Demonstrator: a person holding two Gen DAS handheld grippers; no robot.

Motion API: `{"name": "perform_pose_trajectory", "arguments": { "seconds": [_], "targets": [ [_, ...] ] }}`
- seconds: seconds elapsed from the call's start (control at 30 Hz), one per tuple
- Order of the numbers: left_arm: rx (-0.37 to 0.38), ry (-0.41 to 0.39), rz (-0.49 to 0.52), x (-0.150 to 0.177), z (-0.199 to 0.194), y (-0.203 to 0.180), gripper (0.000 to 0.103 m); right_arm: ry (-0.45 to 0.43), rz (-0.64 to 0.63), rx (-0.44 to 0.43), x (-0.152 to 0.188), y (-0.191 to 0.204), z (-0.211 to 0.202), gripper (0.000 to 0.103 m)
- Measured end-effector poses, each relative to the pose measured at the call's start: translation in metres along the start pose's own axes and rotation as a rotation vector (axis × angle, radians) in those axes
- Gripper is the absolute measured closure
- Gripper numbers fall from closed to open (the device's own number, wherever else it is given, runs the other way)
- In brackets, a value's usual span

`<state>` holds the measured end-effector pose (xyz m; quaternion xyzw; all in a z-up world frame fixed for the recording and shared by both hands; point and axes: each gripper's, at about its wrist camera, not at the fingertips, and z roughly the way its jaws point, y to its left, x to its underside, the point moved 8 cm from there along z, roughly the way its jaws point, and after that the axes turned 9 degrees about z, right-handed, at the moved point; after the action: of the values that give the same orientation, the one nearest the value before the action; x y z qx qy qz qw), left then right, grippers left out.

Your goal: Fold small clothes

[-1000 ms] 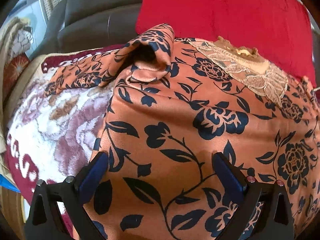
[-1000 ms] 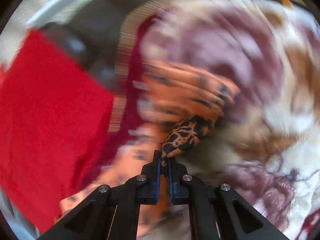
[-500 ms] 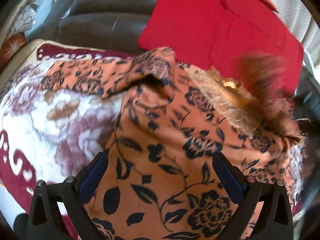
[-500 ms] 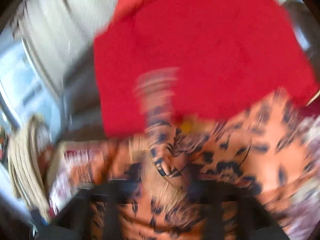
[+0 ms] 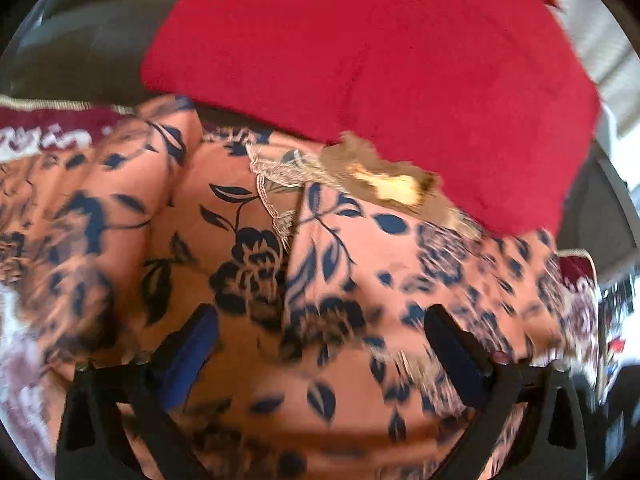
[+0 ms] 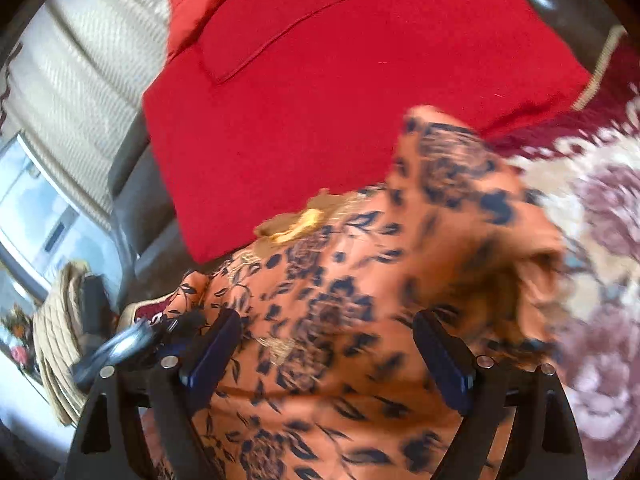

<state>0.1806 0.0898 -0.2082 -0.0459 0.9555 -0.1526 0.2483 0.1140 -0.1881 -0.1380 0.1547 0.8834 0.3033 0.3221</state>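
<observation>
Garment (image 5: 248, 248): smooth printed cloth, faint sheen, embroidered trim. Red cushion (image 5: 360, 60): matt napped cloth. Blanket (image 6: 600, 208): plush pile. Tongs (image 6: 326, 344): matt black plastic.

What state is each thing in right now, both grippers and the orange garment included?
left gripper: open, jaws spread wide over the fabric, holding nothing.
right gripper: open, jaws spread wide, holding nothing.
orange floral garment: released, lying on the blanket, one sleeve side folded over the body, embroidered neckline facing up.
red cushion: propped behind the garment, touching its neckline edge.
floral blanket: spread flat under the garment.
</observation>
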Motion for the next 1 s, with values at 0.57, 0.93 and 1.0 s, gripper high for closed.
{"name": "perform_pose_trajectory", "arguments": {
  "seconds": [0.57, 0.93, 1.0],
  "targets": [
    [-0.225, -0.068, 0.020, 0.030, -0.014, 0.057, 0.097, 0.045, 0.243, 0.034, -0.080, -0.097, 0.015, 0.007],
    [-0.226, -0.062, 0.077, 0.019, -0.007, 0.049, 0.095, 0.173, 0.116, 0.263, -0.082, -0.104, 0.064, 0.092],
    [-0.224, -0.060, 0.082, 0.019, -0.008, 0.053, 0.095, 0.149, 0.081, 0.233, -0.079, -0.099, 0.062, 0.086]
  ]
}}
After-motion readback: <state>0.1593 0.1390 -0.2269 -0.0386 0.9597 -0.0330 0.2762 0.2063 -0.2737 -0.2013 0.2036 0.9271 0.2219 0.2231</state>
